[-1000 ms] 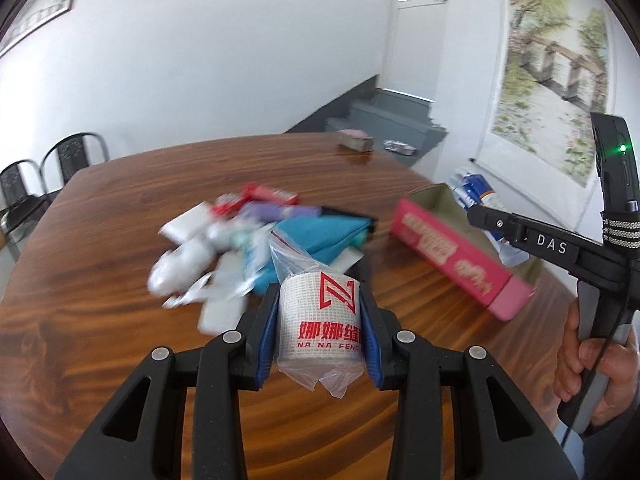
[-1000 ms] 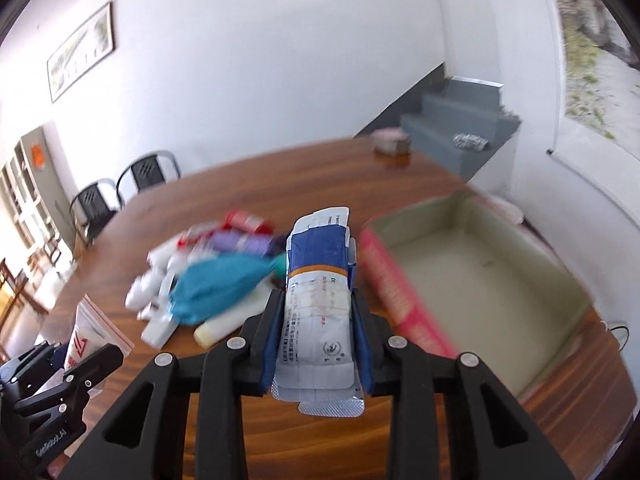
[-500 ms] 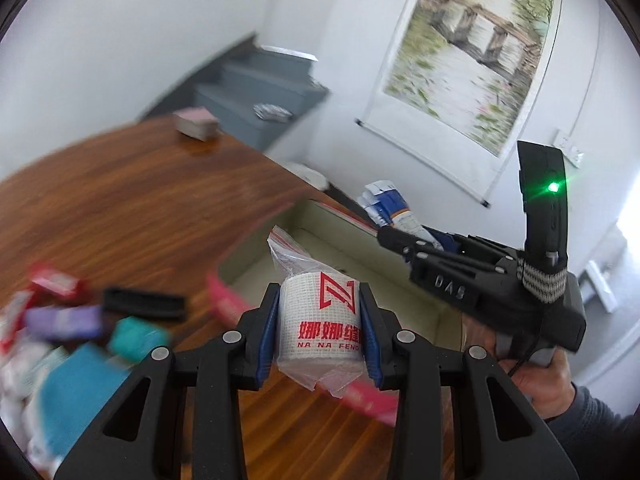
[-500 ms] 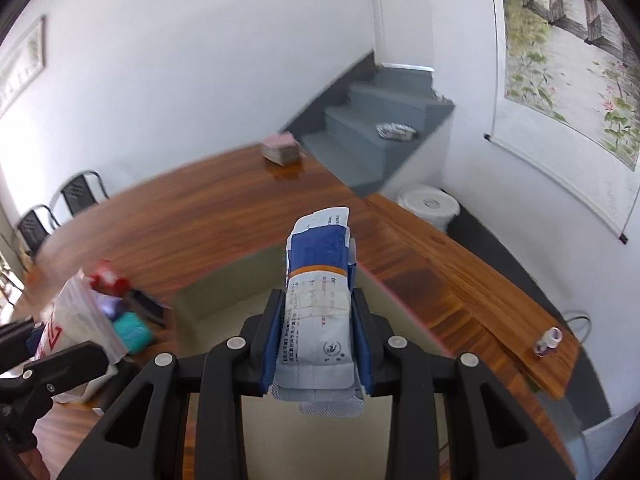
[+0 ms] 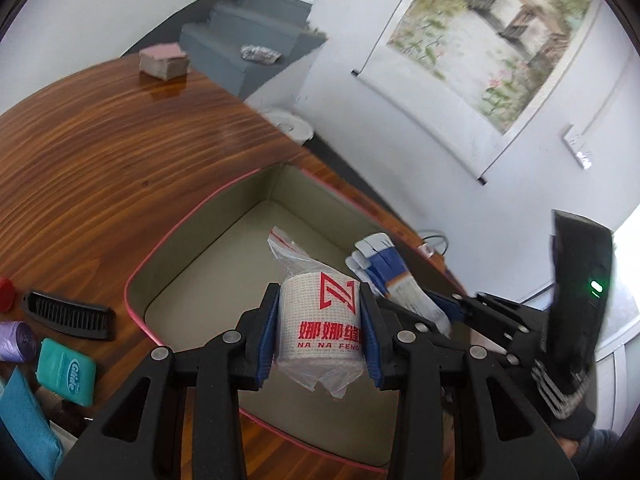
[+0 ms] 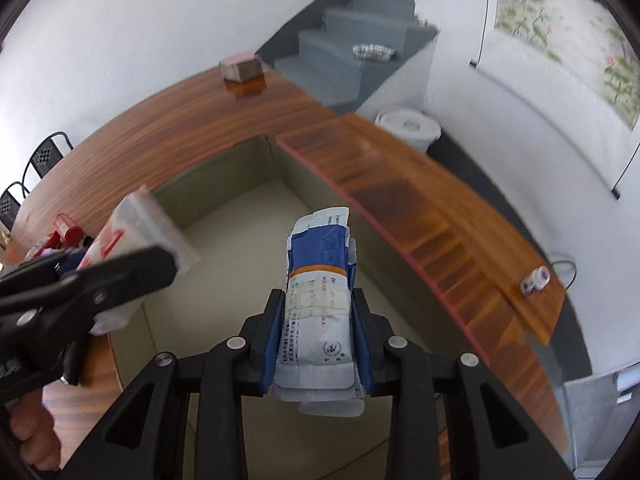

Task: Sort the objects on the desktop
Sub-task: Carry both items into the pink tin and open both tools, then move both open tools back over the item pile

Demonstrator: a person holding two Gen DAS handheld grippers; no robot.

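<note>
Bandage roll (image 5: 320, 322), white gauze sealed in a clear plastic bag with red lettering, sits clamped between the blue-padded fingers of the left gripper (image 5: 319, 330), held in the air above the open box (image 5: 208, 216). Beside it, the medicine packets (image 6: 320, 304), a flat blue-and-white stack with blister sheets showing at the near end, are pinched upright in the right gripper (image 6: 318, 336), likewise hanging over the box's interior. The two tools are close together, the right one's packets showing just to the right of the roll in the left wrist view (image 5: 394, 280).

That box has a pink outer rim and plain olive-grey walls and floor; the part of the floor in view is bare. It rests on a wooden table (image 5: 100, 152) with a strong reddish grain.

To the left of the box on the tabletop lie a black comb (image 5: 68, 314), a teal dental floss case (image 5: 66, 370), a purple roll (image 5: 16, 342) and a teal cloth pouch (image 5: 28, 428). Farther off, near the table's far edge, sits a small pinkish block (image 5: 164, 60). A small spool-like item (image 6: 534, 280) lies near the table's right edge. Grey stairs (image 6: 352, 64) and a white bin (image 6: 408, 128) stand beyond the table, and a landscape scroll (image 5: 496, 40) hangs on the wall.
</note>
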